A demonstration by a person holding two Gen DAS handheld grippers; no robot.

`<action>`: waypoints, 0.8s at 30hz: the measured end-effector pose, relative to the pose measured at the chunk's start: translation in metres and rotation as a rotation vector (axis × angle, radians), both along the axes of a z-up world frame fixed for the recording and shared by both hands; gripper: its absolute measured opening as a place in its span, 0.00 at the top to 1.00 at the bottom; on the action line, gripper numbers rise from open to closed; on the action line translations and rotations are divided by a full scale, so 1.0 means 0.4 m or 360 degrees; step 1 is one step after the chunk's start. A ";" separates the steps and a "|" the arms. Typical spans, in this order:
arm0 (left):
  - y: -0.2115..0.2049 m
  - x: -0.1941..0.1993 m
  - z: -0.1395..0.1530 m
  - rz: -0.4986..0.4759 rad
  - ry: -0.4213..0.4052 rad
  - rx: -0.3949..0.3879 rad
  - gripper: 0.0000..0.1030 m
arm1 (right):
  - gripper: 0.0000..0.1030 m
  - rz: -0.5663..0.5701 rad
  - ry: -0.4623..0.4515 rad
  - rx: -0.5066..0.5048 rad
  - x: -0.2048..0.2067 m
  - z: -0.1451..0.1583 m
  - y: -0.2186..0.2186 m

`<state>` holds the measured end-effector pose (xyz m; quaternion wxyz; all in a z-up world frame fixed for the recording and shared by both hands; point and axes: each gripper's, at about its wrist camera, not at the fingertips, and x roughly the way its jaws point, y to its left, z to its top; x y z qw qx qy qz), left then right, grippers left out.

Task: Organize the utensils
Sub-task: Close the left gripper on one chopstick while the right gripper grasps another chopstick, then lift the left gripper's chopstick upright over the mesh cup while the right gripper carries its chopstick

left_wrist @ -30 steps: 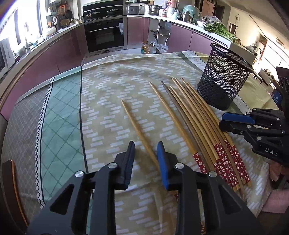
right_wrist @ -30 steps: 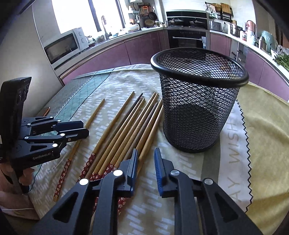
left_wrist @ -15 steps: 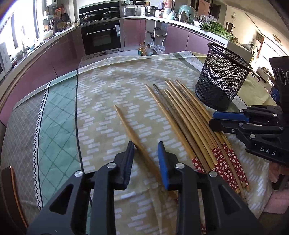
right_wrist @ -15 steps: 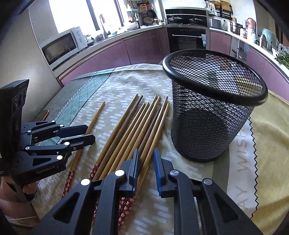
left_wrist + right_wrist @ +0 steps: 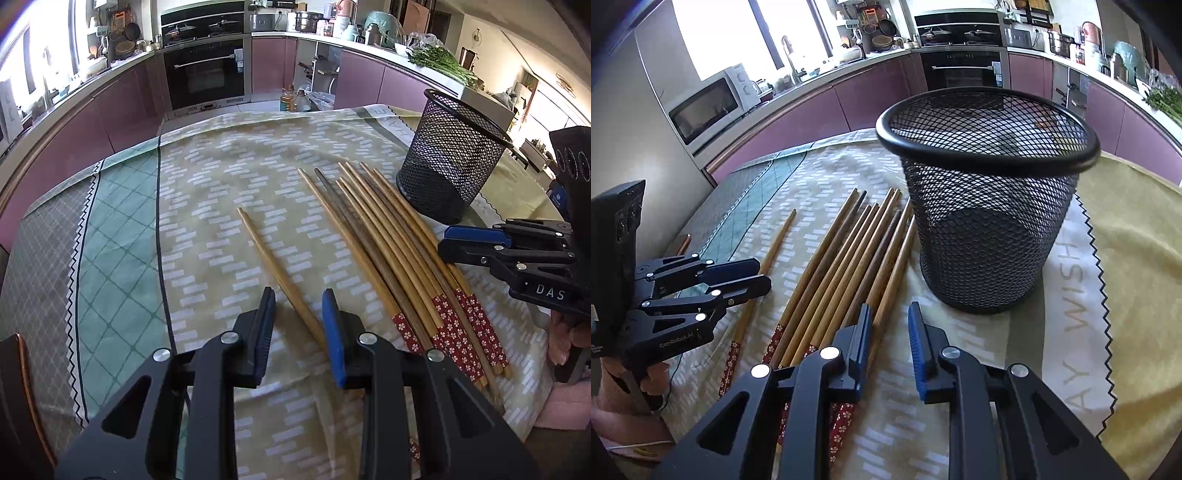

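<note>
Left gripper (image 5: 298, 314): I have it hovering, partly open, astride the single chopstick (image 5: 277, 269) that lies apart from the rest; the pads are not pressing on it, so nothing is held.
Right gripper (image 5: 889, 328): its jaws have just been opening a little; they stand narrowly apart with bare cloth between them, holding nothing (the nearest chopstick runs just under the left pad).
Chopstick bundle (image 5: 846, 266): lies fanned on the tablecloth (image 5: 221, 177) toward its right edge, patterned ends at the near edge.
Mesh holder (image 5: 990, 206): upright and, as far as I can see, empty, just beside the bundle's tips.
What changed: since a second ago the holder looms larger in my right view.
Meaning: I judge no chopstick is in the holder yet; grasping comes next.
</note>
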<state>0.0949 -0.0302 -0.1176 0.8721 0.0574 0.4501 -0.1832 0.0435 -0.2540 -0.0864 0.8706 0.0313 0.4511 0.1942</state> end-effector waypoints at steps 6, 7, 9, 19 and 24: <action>-0.016 0.008 -0.002 -0.0024 -0.0024 0.0039 0.77 | 0.82 0.0005 -0.0036 -0.0050 0.020 0.001 0.029; -0.018 0.010 -0.001 -0.0023 -0.0026 0.0039 0.78 | 0.84 -0.0003 -0.0027 -0.0060 0.024 -0.002 0.028; -0.018 0.013 -0.001 -0.0012 -0.0018 0.0020 0.82 | 0.84 0.0004 -0.0045 -0.0080 0.024 -0.007 0.035; -0.005 0.010 0.005 0.0060 0.0006 -0.0056 0.93 | 0.94 -0.0005 -0.0049 0.0062 0.014 0.010 0.005; 0.004 -0.010 0.036 0.0039 -0.0035 -0.0110 0.93 | 0.94 0.0052 -0.0122 0.0135 -0.010 0.054 0.000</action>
